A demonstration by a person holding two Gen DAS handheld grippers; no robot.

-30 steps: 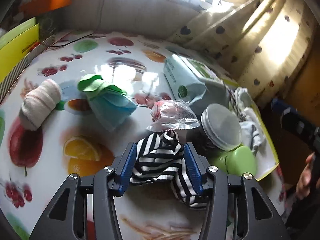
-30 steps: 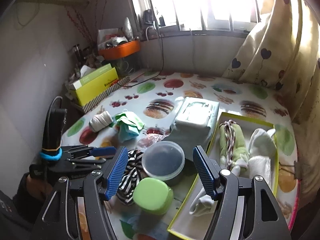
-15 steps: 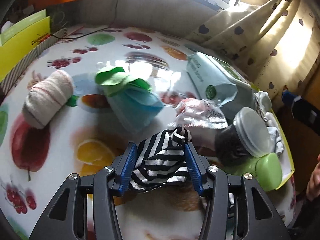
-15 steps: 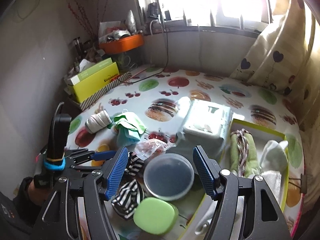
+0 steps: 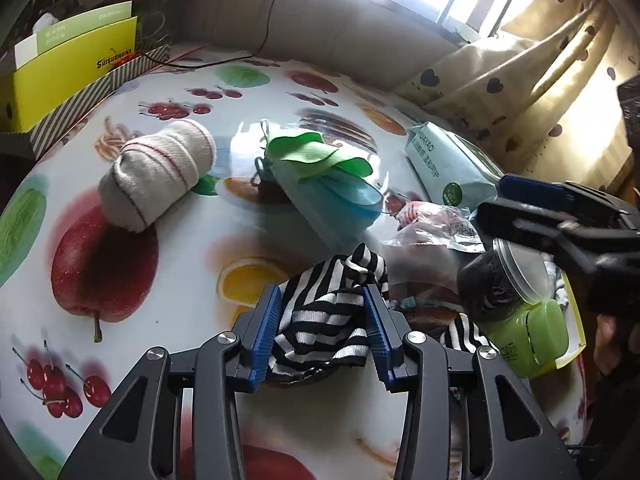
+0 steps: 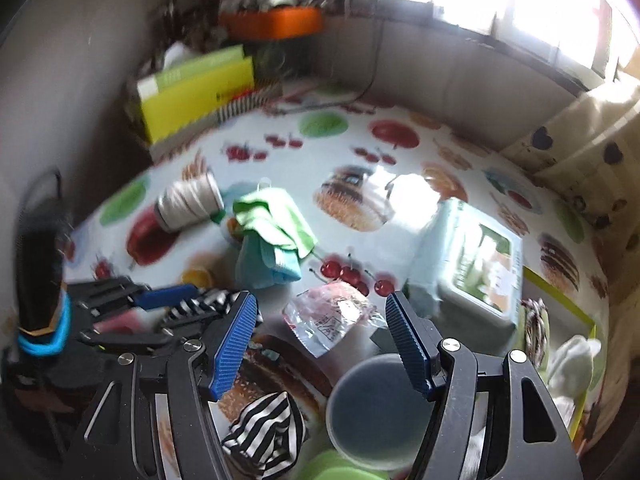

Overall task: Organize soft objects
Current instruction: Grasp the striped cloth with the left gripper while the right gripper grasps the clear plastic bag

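A black-and-white striped cloth [image 5: 324, 320] lies bunched on the fruit-print tablecloth [image 5: 180, 248]. My left gripper [image 5: 322, 292] is closing on it, and its blue pads touch the cloth on both sides. The right wrist view shows the same grip at its left [image 6: 168, 308]; a second striped piece [image 6: 264, 432] lies nearer. My right gripper [image 6: 322, 300] stands open above a clear plastic packet [image 6: 332, 320], with nothing between its pads. A rolled beige sock [image 5: 156, 176] and folded green and blue cloths [image 5: 320, 184] lie further back.
A wet-wipes pack [image 5: 444, 168], a dark jar with a clear lid [image 5: 504, 280] and a green container [image 5: 536, 336] crowd the right. A yellow-rimmed tray [image 6: 560, 292] with soft items sits at the far right. A yellow box [image 5: 68, 72] stands at the back left.
The left gripper's pads have drawn closer together on the striped cloth. The right gripper has swung left across the table, from over the jar lid to over the plastic packet.
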